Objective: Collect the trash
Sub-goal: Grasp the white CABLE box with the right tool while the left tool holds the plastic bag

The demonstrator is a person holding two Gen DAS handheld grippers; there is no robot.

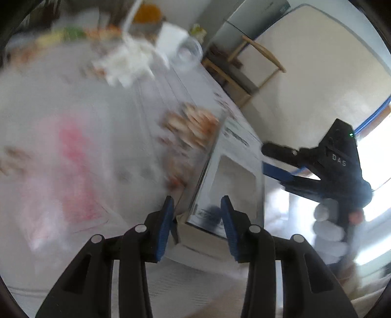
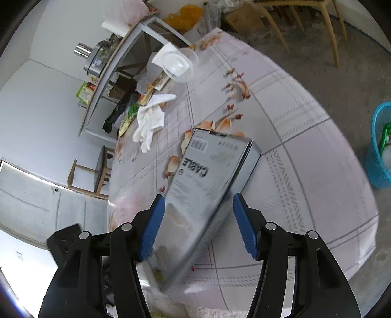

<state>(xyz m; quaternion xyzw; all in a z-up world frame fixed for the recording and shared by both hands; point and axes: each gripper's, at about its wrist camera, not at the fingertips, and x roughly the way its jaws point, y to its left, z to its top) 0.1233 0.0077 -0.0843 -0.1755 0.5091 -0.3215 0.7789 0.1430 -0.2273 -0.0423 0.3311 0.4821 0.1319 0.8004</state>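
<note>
A grey cable box (image 2: pixel 207 186) printed "CABLE" lies tilted over the near edge of the floral tablecloth (image 2: pixel 305 146). It also shows in the blurred left wrist view (image 1: pixel 229 181). My left gripper (image 1: pixel 198 217) is open, its blue pads either side of the box's near end. My right gripper (image 2: pixel 198 225) is open, with the box's near end between its pads; the left pad (image 2: pixel 152 227) is at the box's side, the right pad apart from it. From the left wrist view, the right gripper (image 1: pixel 286 161) hovers off the table's right edge. A white crumpled tissue (image 2: pixel 150 119) and a clear plastic cup (image 2: pixel 180 62) lie farther back.
A blue trash basket (image 2: pixel 380 146) with some trash stands on the floor at the right. Wooden chairs (image 2: pixel 305 22) stand beyond the table. A grey shelf unit (image 2: pixel 114 68) with clutter is at the far left. A pink patch (image 1: pixel 73 166) blurs on the cloth.
</note>
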